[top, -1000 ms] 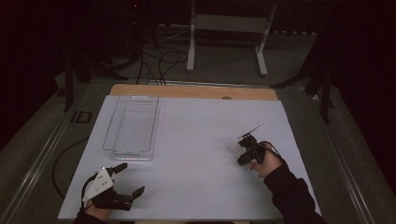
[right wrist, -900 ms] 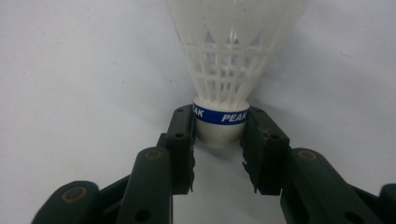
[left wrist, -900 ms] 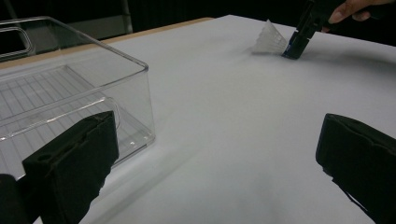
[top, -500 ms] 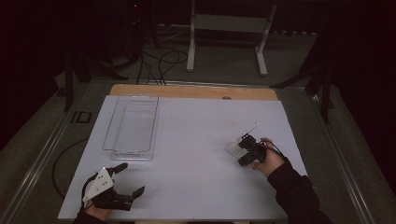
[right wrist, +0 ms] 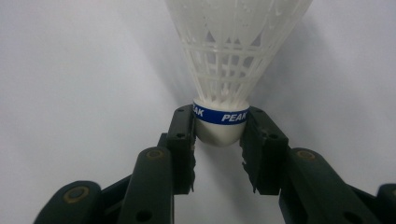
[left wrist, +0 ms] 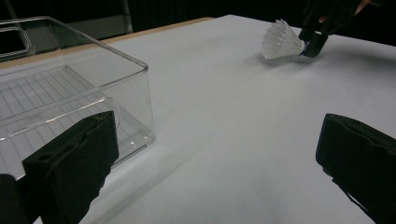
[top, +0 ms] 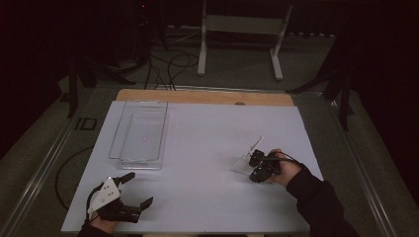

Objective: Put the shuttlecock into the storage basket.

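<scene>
A white plastic shuttlecock [right wrist: 224,51] with a blue band on its cork lies low over the white table top, and my right gripper [right wrist: 219,135] is shut on that cork, one pad on each side. In the high view the right gripper [top: 258,167] and the shuttlecock [top: 247,159] are at the right of the table. The left gripper view shows the same shuttlecock [left wrist: 280,42] far off, pinched at its base. My left gripper [top: 133,190] rests at the table's front left, open and holding nothing, its pads [left wrist: 74,172] wide apart.
A clear plastic bin [top: 141,134] stands at the left half of the table [top: 207,197], just beyond my left gripper, with its near corner [left wrist: 140,70] close by. A wooden strip [top: 207,97] runs along the far edge. Cables and a white stand lie on the floor behind.
The right hand and the shuttlecock have shifted only slightly on the table. The left gripper has stayed where it was.
</scene>
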Tool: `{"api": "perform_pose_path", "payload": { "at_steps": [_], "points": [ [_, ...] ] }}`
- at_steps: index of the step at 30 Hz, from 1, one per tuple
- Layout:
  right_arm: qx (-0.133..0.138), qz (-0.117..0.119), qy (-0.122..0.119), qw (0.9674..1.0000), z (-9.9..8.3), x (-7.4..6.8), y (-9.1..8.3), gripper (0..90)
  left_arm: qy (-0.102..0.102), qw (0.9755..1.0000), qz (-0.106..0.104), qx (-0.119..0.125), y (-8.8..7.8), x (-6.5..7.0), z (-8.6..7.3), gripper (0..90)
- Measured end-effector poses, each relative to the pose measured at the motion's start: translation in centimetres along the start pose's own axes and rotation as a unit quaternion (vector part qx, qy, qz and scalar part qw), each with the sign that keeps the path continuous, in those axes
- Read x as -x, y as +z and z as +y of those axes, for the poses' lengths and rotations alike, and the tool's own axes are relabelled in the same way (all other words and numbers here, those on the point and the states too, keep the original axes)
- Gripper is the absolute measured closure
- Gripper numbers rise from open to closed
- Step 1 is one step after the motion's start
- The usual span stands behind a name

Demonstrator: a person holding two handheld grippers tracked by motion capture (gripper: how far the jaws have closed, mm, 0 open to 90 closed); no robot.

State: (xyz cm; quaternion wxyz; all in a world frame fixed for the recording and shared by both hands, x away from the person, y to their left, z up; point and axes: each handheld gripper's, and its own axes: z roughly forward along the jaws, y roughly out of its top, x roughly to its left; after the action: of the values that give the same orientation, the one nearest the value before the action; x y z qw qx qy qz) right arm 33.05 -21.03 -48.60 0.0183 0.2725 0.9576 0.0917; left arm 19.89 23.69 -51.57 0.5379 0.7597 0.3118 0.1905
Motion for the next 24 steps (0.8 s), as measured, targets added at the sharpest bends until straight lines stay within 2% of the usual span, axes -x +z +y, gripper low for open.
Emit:
{"api": "perform_pose_path", "payload": {
  "at_steps": [3,5,6,7,10,11,13,16,17,19,21,24],
  "points": [
    [0.003,0.01,-0.026,0.9996,0.1,-0.5,0.0,66.0,0.0,1.0,0.0,0.0,0.0,0.0,0.0,0.1],
    [0.005,0.017,-0.055,0.9983,0.2,-0.8,0.0,66.0,0.0,1.0,0.0,0.0,0.0,0.0,0.0,0.1],
    [0.003,0.019,-0.057,0.9982,0.2,-0.9,-0.1,66.0,0.001,1.0,0.0,0.0,0.0,0.0,0.0,0.1],
    [0.004,0.015,-0.072,0.9973,0.2,-1.0,0.0,66.0,0.0,1.0,0.0,0.0,0.0,0.0,0.0,0.1],
    [-0.003,0.018,-0.082,0.9965,0.3,-1.3,0.0,66.0,0.0,1.0,0.0,0.001,0.0,0.0,0.0,0.1],
    [-0.006,0.016,-0.101,0.9947,0.4,-1.4,0.0,66.0,0.0,1.0,0.0,0.001,0.0,0.0,0.0,0.1],
    [-0.006,0.019,-0.108,0.9939,0.4,-1.7,0.0,66.0,0.0,1.0,0.0,0.0,0.0,0.0,0.0,0.1],
    [-0.003,0.023,-0.135,0.9906,0.4,-2.0,-0.1,66.0,0.0,1.0,0.0,0.0,0.0,0.0,0.0,0.1],
    [-0.001,0.017,-0.15,0.9885,0.4,-2.0,-0.2,66.0,0.0,1.0,0.0,0.0,0.0,0.0,0.0,0.1],
    [0.002,0.027,-0.163,0.9863,0.4,-2.4,-0.3,65.9,0.0,1.0,0.0,0.0,0.0,0.0,0.0,0.1],
    [0.006,0.027,-0.177,0.9837,0.4,-2.6,-0.3,65.9,-0.001,1.0,0.0,0.0,0.0,0.0,0.0,0.1],
    [0.006,0.033,-0.185,0.9821,0.4,-2.8,-0.3,65.9,-0.001,1.0,-0.001,0.001,0.0,0.0,0.0,0.1]
  ]
}}
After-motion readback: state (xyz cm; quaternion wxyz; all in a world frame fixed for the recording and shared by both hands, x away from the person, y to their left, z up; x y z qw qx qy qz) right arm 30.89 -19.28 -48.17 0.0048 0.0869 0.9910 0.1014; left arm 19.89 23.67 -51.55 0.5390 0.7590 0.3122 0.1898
